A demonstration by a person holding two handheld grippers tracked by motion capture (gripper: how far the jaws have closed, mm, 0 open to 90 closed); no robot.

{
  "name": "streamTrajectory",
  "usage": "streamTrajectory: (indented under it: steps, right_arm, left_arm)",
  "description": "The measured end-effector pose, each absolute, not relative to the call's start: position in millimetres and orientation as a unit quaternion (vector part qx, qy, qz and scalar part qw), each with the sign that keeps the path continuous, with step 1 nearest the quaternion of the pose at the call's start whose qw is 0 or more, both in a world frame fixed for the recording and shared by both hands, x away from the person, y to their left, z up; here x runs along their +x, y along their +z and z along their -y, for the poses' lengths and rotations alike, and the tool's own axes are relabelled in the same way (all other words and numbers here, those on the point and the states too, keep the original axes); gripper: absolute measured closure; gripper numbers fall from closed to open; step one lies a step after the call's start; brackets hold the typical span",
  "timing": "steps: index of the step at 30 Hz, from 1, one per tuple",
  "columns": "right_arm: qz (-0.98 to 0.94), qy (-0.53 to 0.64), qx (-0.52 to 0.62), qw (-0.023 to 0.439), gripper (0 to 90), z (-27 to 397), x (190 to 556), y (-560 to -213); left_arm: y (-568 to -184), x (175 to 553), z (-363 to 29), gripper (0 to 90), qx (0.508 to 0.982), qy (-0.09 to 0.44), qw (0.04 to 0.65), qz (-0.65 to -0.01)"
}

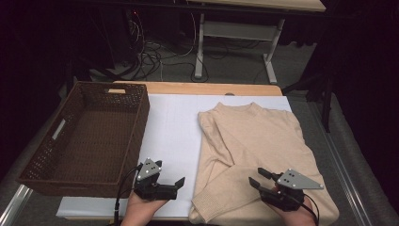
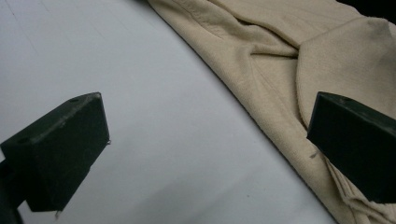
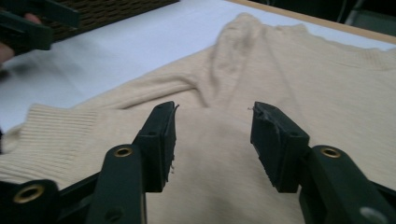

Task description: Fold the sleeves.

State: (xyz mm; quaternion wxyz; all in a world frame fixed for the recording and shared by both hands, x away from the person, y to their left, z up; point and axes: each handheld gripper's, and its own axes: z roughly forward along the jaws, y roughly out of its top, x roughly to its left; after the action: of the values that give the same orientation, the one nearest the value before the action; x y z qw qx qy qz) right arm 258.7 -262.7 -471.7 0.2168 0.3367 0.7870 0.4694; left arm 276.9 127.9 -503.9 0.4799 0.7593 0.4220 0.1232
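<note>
Sweater [image 1: 256, 141] beneath open right gripper [image 1: 258, 178].

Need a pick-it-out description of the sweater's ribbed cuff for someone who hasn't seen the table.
Start from the white sheet covering the table, with the brown wicker basket on its left. The beige sweater lies flat on the right half. One sleeve is folded across its lower body; the ribbed cuff ends it at the sweater's near left corner, the only banded, ridged patch on otherwise smooth knit.
</note>
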Motion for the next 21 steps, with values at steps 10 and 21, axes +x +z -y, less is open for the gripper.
streamTrajectory:
  steps: [10, 21]
  right_arm:
    - [-0.847, 0.415, 0.298, 0.148, 36.4, 202, 263, -505]
    - [-0.869, 0.374, 0.288, 0.150, 62.2, 184, 265, -517]
  left_arm:
    - [-506, 277, -125, 0.0, 0.765, 0.120, 0.476, -0.417]
    - [-507, 277, -125, 0.0, 0.767, 0.118, 0.473, -0.417]
